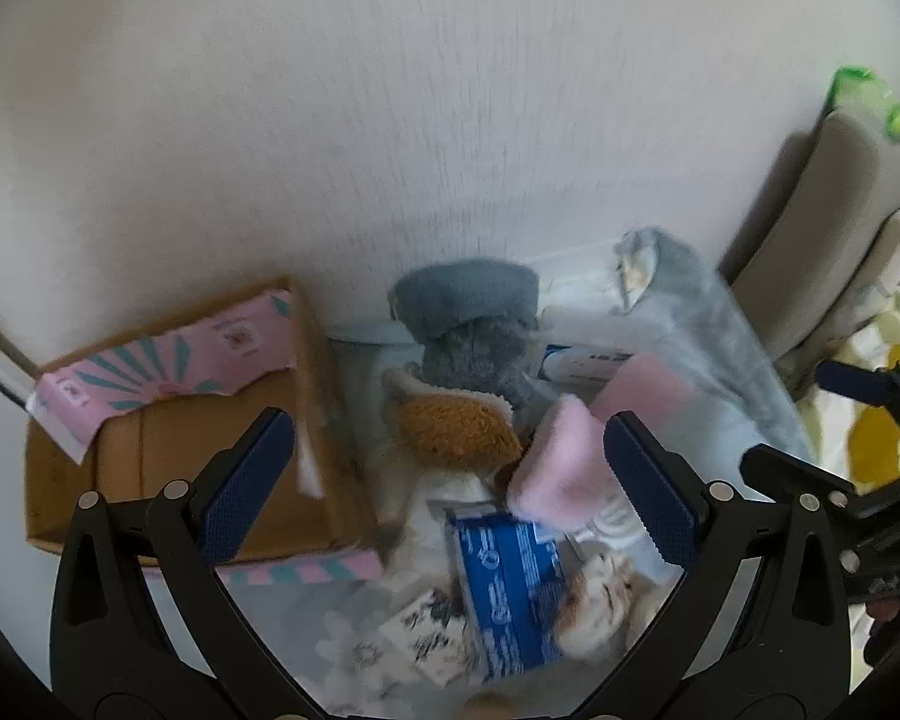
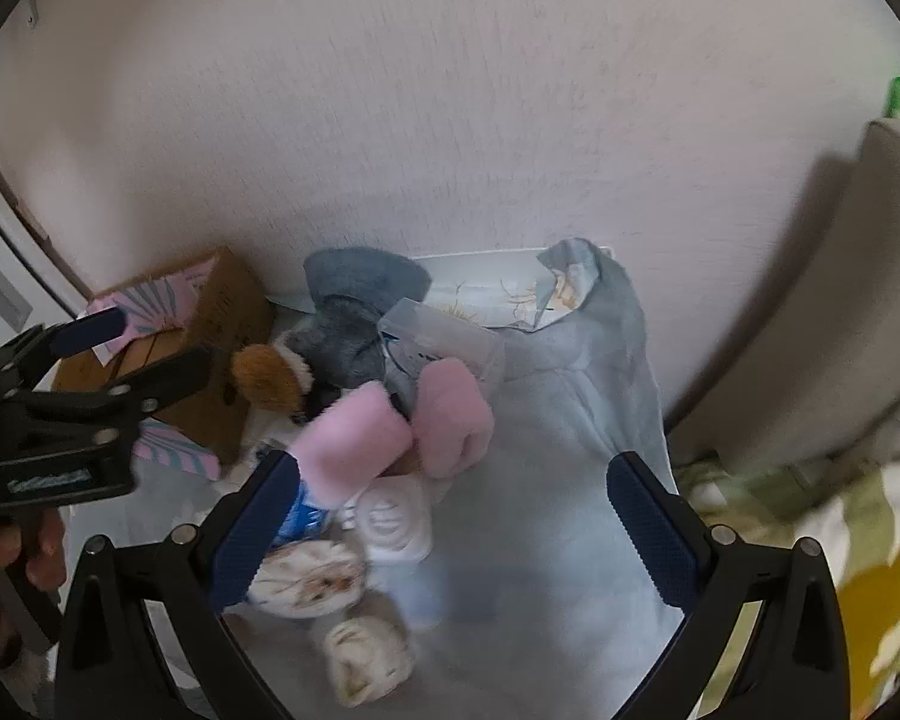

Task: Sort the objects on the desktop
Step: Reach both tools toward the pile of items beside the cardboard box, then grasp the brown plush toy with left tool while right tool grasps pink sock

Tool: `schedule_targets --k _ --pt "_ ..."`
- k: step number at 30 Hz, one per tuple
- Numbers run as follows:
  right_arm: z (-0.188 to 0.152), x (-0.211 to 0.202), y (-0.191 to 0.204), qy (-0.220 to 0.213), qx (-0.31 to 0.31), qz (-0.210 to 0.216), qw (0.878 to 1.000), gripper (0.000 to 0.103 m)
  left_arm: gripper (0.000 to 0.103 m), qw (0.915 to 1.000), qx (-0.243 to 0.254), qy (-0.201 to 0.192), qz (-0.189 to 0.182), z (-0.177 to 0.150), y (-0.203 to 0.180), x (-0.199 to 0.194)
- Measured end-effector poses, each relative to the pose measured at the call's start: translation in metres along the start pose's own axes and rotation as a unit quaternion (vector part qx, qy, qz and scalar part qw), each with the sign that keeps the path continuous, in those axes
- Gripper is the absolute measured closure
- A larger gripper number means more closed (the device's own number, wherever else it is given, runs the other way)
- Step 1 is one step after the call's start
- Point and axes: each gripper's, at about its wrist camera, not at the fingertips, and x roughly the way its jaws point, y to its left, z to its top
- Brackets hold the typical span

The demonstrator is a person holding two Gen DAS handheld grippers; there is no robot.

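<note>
I am seeing the brown cardboard box with pink tape (image 1: 210, 432) sitting on the left against the wall. Right of it the grey plush toy (image 1: 474, 324) is lying behind the pink fluffy slippers (image 2: 390, 438), and the pale blue garment (image 2: 570, 420) is spreading to their right.

Both wrist cameras look steeply down from close above toward the wall. The left view sits over the cardboard box (image 1: 168, 450). Both views share the pink plush (image 2: 450, 414) and grey cloth (image 2: 576, 396).
</note>
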Motion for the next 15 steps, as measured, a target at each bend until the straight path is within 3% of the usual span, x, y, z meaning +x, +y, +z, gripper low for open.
schedule_targets --k 5,10,15 --pt "0.001 0.038 -0.02 0.008 -0.019 0.031 0.999 0.007 0.004 0.9993 0.005 0.027 0.025 0.0 -0.013 0.037" --pt "0.0 0.067 -0.031 0.026 -0.011 0.069 0.997 0.022 0.012 0.9972 0.016 0.046 0.057 -0.007 -0.021 0.06" --pt "-0.001 0.09 -0.028 0.046 -0.016 0.092 0.995 0.033 0.02 0.9959 -0.008 0.062 0.066 -0.015 -0.012 0.075"
